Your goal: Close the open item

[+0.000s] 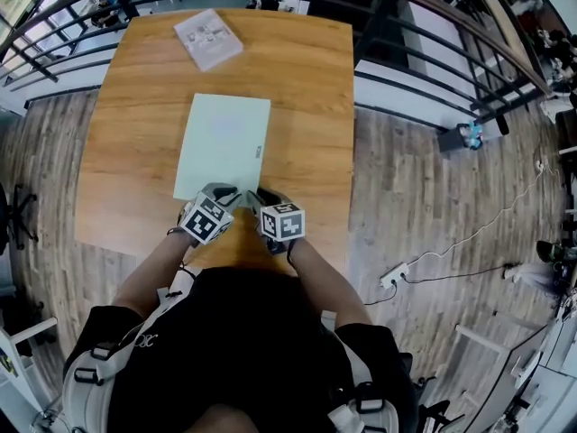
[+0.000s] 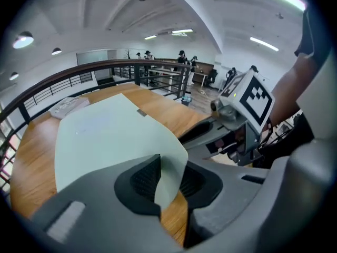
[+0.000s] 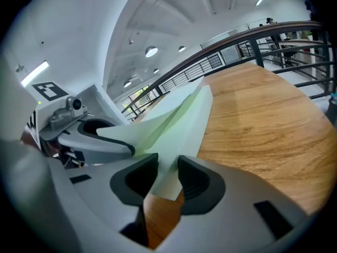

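Green folder point(image 1: 223, 144) lies on the bench point(image 1: 306, 97), at its near edge. Left claw point(image 2: 169, 179) is slightly parted and right claw point(image 3: 167, 177) wide apart. Each straddles the folder's lifted near corner, unpinched.

A flat white packet point(image 1: 208, 39) lay tilted near the far left corner of the wooden worktop point(image 1: 306, 106). Dark railings point(image 1: 406, 57) ran past the worktop's far and right edges. On the wooden floor point(image 1: 424, 197) to the right lay a white plug box point(image 1: 393, 278) with a long cable point(image 1: 469, 237).
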`<action>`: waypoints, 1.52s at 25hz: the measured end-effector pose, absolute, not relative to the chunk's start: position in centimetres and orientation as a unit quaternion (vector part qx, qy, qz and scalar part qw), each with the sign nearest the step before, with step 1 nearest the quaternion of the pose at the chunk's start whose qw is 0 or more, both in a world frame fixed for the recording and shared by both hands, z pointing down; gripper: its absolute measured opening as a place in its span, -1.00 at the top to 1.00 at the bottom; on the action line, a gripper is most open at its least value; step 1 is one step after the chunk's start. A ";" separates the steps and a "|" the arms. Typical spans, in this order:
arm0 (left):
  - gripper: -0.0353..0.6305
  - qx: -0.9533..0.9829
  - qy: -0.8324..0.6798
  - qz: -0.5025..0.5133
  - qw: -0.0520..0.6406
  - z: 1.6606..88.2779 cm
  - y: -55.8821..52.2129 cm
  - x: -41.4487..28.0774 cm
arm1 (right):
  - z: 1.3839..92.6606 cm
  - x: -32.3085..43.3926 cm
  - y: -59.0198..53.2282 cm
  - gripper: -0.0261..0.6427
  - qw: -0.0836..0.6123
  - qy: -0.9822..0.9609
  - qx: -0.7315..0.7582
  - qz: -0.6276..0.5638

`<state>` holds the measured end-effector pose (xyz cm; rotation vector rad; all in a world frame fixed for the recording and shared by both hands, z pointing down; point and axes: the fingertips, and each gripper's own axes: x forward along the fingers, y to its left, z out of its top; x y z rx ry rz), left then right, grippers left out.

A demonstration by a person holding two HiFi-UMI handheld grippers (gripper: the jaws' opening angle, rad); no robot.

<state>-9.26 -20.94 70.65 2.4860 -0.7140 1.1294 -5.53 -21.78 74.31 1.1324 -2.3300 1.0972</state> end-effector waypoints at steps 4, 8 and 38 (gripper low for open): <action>0.48 0.864 -0.209 0.429 0.161 72.8 -19.7 -8.1 | 74.3 -5.5 -21.8 0.56 0.169 -0.823 0.390 0.377; 0.40 0.865 -0.202 0.429 0.164 73.3 -19.4 -8.3 | 74.2 -5.6 -21.7 0.56 0.178 -0.830 0.383 0.364; 0.88 0.865 -0.490 0.061 0.090 49.4 -27.1 -12.7 | 44.0 9.3 -25.3 0.92 -0.002 -0.783 0.621 0.026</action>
